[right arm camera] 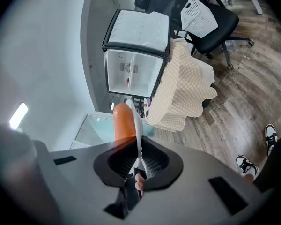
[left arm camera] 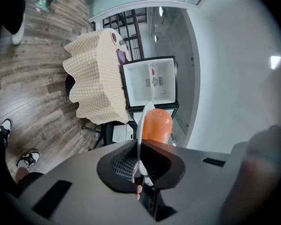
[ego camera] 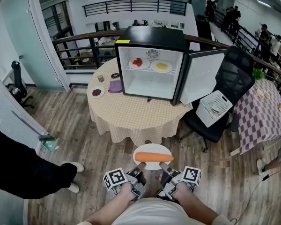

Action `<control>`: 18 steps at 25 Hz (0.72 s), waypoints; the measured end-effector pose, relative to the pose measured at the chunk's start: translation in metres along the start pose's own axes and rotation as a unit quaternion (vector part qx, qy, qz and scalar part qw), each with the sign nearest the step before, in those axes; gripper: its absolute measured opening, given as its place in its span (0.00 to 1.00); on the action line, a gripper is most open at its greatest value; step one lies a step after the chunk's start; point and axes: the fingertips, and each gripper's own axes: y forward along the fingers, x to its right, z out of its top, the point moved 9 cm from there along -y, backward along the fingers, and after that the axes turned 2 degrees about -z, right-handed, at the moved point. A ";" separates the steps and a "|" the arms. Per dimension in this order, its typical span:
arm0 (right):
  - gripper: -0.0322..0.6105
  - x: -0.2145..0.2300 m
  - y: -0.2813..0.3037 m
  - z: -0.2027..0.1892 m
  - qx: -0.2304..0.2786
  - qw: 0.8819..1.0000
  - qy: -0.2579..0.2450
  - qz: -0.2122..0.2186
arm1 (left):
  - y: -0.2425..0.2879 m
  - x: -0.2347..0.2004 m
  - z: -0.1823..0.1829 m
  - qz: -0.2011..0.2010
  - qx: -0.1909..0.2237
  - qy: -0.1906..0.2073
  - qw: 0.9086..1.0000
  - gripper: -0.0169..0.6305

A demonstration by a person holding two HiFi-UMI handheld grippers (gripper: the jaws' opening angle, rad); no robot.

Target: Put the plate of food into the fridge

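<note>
A white plate [ego camera: 152, 151] with an orange carrot [ego camera: 153, 157] on it hangs over the wooden floor in front of me. My left gripper [ego camera: 139, 170] is shut on the plate's near left rim and my right gripper [ego camera: 165, 168] is shut on its near right rim. In the left gripper view the plate [left arm camera: 143, 121] stands edge-on between the jaws with the carrot [left arm camera: 156, 125] beside it. The right gripper view shows the plate [right arm camera: 137, 122] and carrot [right arm camera: 123, 121] the same way. The black mini fridge [ego camera: 152, 62] stands on the round table [ego camera: 131, 111], door [ego camera: 202, 81] swung open.
Inside the fridge two plates of food [ego camera: 150, 64] rest on the upper shelf. A small plate [ego camera: 97, 92], a purple cloth [ego camera: 115, 86] and small dishes lie on the table left of it. A black office chair [ego camera: 222, 102] stands right of the table. A person's shoes [ego camera: 73, 176] are at left.
</note>
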 end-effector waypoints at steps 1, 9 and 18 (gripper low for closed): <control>0.11 0.001 -0.001 -0.001 0.000 1.000 0.002 -0.001 | 0.000 -0.001 -0.001 0.001 -0.001 -0.001 1.000 0.06; 0.11 0.005 -0.005 -0.001 -0.001 1.000 -0.001 -0.008 | 0.000 -0.004 -0.006 0.004 -0.002 -0.003 1.000 0.06; 0.11 0.006 -0.004 0.000 0.005 1.000 0.002 -0.003 | 0.002 -0.005 -0.006 0.004 -0.001 -0.004 1.000 0.06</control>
